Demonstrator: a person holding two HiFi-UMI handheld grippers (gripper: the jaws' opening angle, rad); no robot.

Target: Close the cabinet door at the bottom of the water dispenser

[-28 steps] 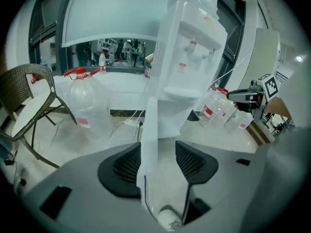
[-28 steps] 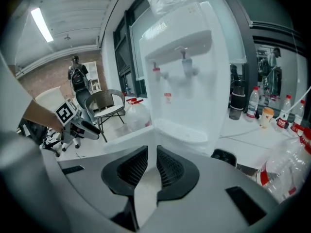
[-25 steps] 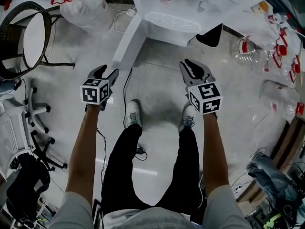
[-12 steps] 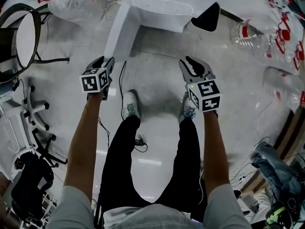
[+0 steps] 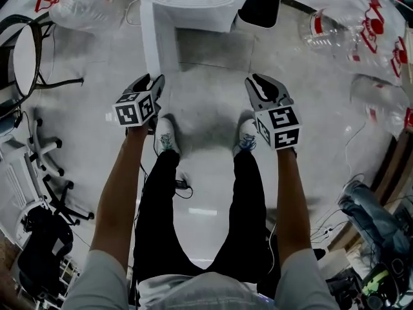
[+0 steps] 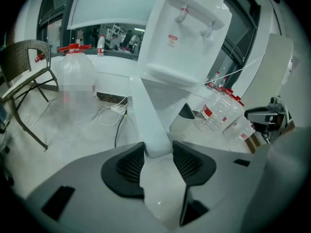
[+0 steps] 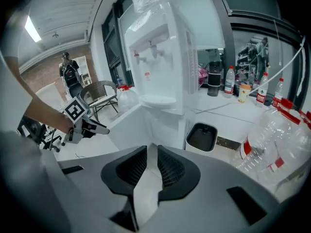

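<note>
A white water dispenser (image 5: 193, 5) (image 6: 182, 38) (image 7: 155, 57) stands ahead of me. Its white cabinet door (image 5: 150, 41) (image 6: 148, 115) (image 7: 121, 123) swings out from the bottom left toward me. My left gripper (image 5: 157, 82) (image 6: 156, 154) is at the door's free end. The door's edge fills the gap between its pads, and both pads touch it. The right gripper view shows that gripper (image 7: 104, 130) at the door's outer end. My right gripper (image 5: 261, 82) (image 7: 151, 164) hovers in front of the dispenser's right side with a narrow gap between its pads and nothing in it.
A black bin (image 5: 259, 5) (image 7: 203, 136) sits to the right of the dispenser. Large water jugs lie at left (image 5: 77, 5) and right (image 5: 335, 31) (image 7: 277, 149). A wicker chair (image 5: 26, 57) (image 6: 24, 67) stands at left. Cables (image 6: 114, 113) trail on the floor by the door.
I have stepped closer to the dispenser and both grippers have moved forward. The left jaws have narrowed onto the door's end. The door has swung right, toward the dispenser's front.
</note>
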